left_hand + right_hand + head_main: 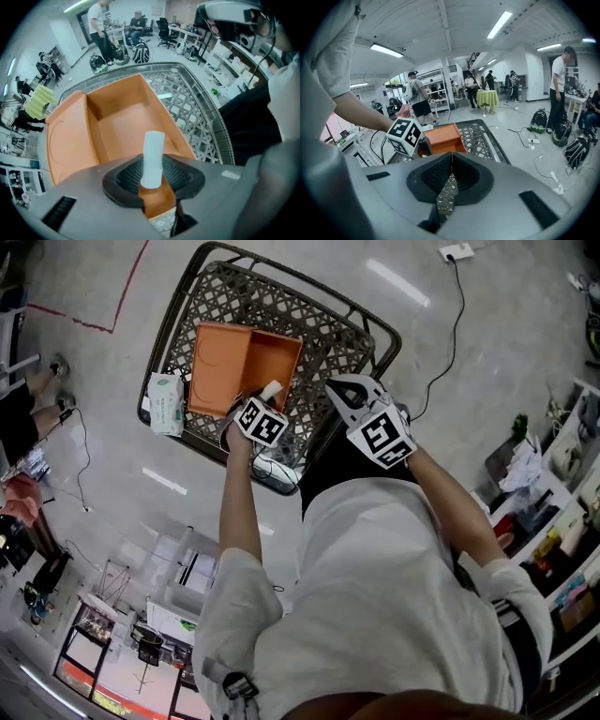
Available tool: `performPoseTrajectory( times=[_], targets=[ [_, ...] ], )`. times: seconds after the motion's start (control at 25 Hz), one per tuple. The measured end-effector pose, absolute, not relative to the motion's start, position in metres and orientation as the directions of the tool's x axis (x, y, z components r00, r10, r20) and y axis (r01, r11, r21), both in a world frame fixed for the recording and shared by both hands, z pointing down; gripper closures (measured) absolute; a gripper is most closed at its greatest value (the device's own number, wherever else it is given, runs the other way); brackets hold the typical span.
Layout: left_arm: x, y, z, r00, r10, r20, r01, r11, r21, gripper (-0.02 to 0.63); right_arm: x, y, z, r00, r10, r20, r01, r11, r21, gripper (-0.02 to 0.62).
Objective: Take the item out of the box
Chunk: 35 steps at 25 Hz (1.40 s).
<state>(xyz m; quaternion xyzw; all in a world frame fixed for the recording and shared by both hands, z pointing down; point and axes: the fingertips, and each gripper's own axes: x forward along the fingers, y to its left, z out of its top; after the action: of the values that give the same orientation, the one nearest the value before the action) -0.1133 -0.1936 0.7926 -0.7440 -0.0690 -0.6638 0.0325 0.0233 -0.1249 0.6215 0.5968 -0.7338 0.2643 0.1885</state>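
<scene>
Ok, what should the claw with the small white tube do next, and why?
I would carry it sideways, clear of the box, then lower it. The left claw looks closed on the small white tube, which hangs above the open orange box, so it seems already lifted out. The dark lattice table beside the box could take it.

An open orange box (246, 367) lies on the lattice tabletop (352, 334). At its 5 o'clock edge the left gripper (269, 396) has a white item (272, 387) at its jaws; the right gripper (345, 395) hovers at 4 o'clock.
</scene>
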Motion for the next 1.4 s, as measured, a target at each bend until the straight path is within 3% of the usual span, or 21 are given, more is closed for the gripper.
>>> performPoseTrajectory(
  times=[0.72,1.4],
  targets=[
    [-0.089,-0.201,0.751,0.336,-0.02,0.942,-0.147,-0.989,0.031,0.48,0.008,-0.139,0.614,-0.259,-0.767,0.587,-0.966,0.209,-0.153,0.591],
    [-0.08,-0.192,0.69,0.512,-0.179,0.84,-0.488,-0.866,0.112,0.479,-0.019,-0.159,0.6,-0.358,-0.741,0.569,-0.93,0.34,-0.142,0.591]
  ],
)
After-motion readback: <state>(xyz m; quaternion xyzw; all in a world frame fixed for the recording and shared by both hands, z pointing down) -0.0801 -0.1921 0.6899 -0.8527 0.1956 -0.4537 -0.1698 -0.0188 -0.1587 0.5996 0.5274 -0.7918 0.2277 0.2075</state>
